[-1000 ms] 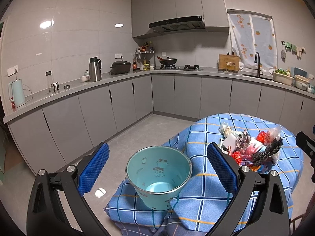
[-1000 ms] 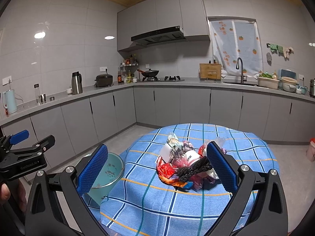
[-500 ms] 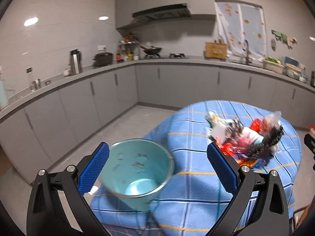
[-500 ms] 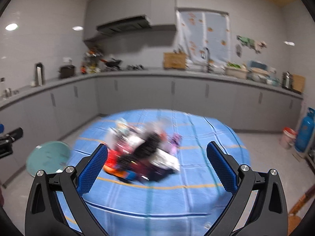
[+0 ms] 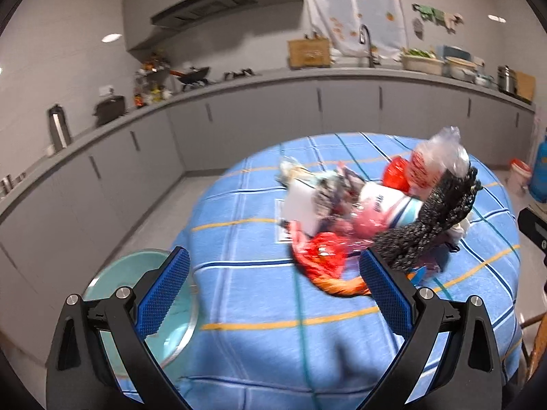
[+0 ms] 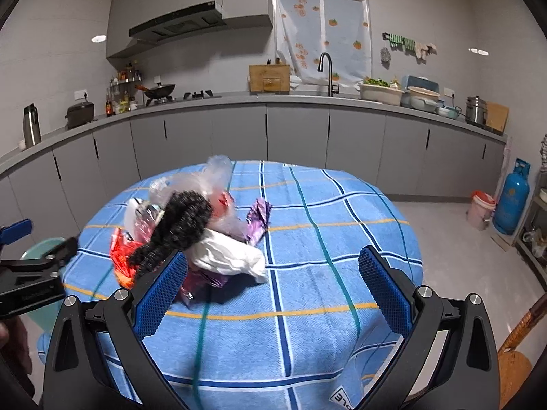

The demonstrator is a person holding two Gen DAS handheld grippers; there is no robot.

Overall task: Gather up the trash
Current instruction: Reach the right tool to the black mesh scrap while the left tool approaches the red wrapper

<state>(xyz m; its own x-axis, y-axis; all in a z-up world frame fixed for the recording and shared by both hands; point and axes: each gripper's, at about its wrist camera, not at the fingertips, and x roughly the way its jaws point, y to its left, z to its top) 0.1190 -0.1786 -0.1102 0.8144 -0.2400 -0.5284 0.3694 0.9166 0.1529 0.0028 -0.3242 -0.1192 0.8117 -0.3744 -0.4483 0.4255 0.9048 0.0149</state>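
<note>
Blue checked tablecloth (image 6: 307, 307) with orange and teal lines; red, black, white, purple trash pile (image 6: 191, 229); teal bucket (image 5: 116, 283).

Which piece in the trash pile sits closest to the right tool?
The crumpled white paper, lying at the pile's near edge just beside the right tool; the black mesh and purple wrapper sit farther back.

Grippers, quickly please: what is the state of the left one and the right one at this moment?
Left gripper: open, holding nothing, above the table edge near the trash pile.
Right gripper: open, holding nothing, beside the trash pile.
</note>
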